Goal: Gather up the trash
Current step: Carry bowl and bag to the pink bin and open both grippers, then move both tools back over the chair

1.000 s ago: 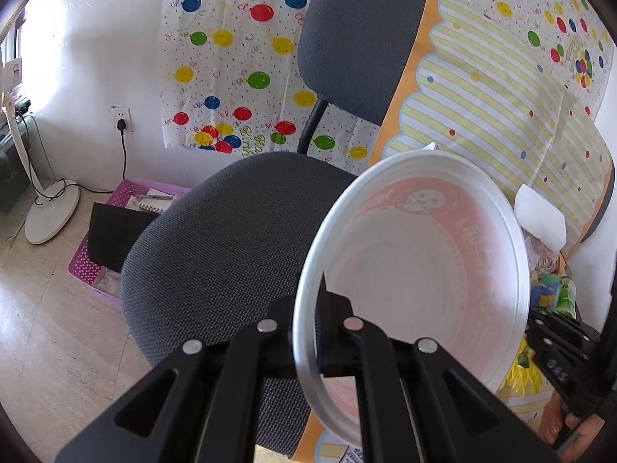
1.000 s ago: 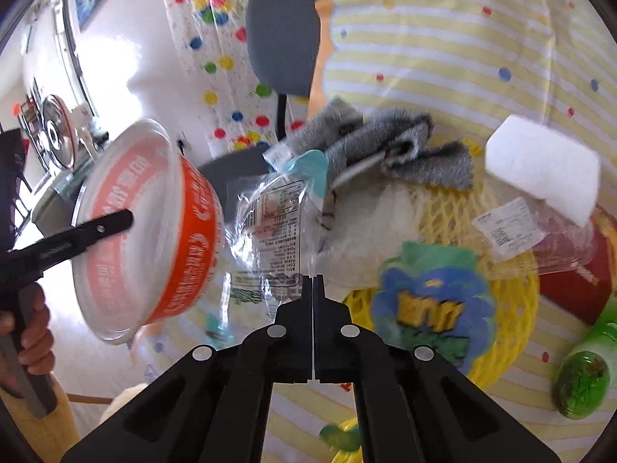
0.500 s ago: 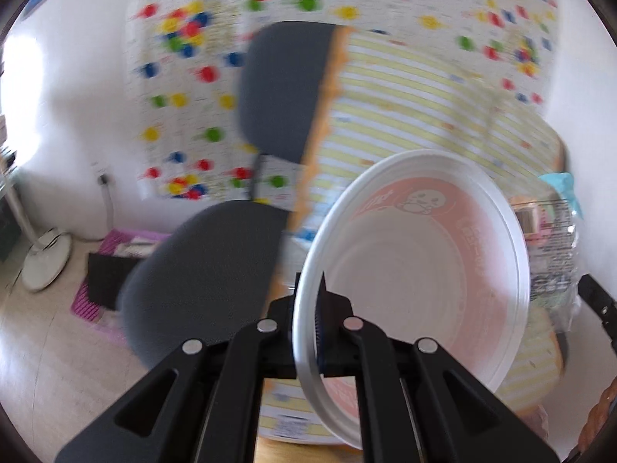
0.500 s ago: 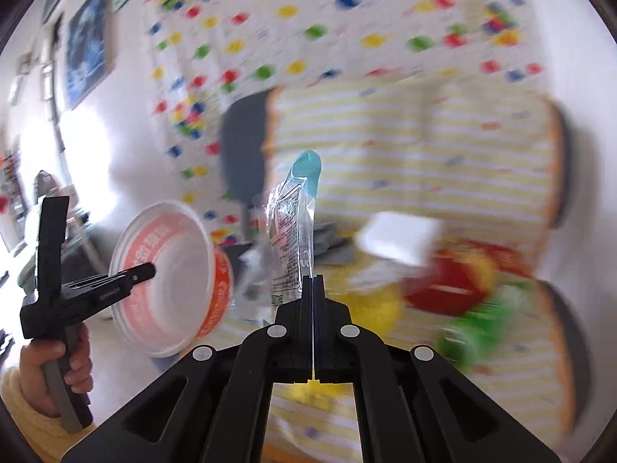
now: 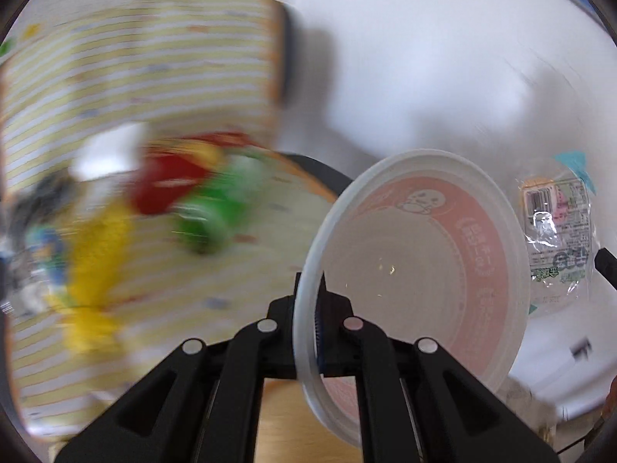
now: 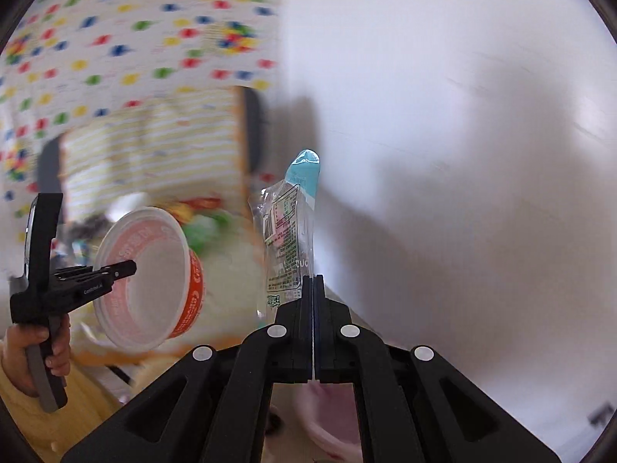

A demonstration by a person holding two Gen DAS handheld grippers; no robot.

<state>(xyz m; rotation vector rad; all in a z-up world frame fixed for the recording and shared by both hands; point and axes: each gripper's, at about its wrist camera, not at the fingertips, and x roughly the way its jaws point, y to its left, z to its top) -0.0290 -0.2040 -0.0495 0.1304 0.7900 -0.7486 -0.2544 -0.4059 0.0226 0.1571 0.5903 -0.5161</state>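
A white plastic bowl point(image 5: 416, 270) with an orange printed outside hangs tilted, its mouth facing the camera, and my left gripper point(image 5: 310, 301) is shut on its rim. The right wrist view shows that bowl point(image 6: 154, 270) at the left, with the left gripper point(image 6: 127, 268) pinching it. My right gripper point(image 6: 313, 281) is shut on the lower edge of a clear plastic wrapper point(image 6: 289, 231) with a teal tip, which stands upright. In the left wrist view the wrapper point(image 5: 555, 231) shows to the right of the bowl. Both views are blurred by motion.
The yellow-striped tablecloth point(image 5: 115, 77) carries blurred trash: a red pack point(image 5: 173, 177), a green bottle point(image 5: 216, 212) and yellow netting point(image 5: 96, 239). A white wall point(image 6: 462, 154) fills the right. A hand point(image 6: 38, 347) holds the left gripper. Something pink point(image 6: 331, 413) lies below my right gripper.
Both grippers have swung right, away from the grey chair and the table toward the white wall. The bowl and the wrapper stayed in their grips.
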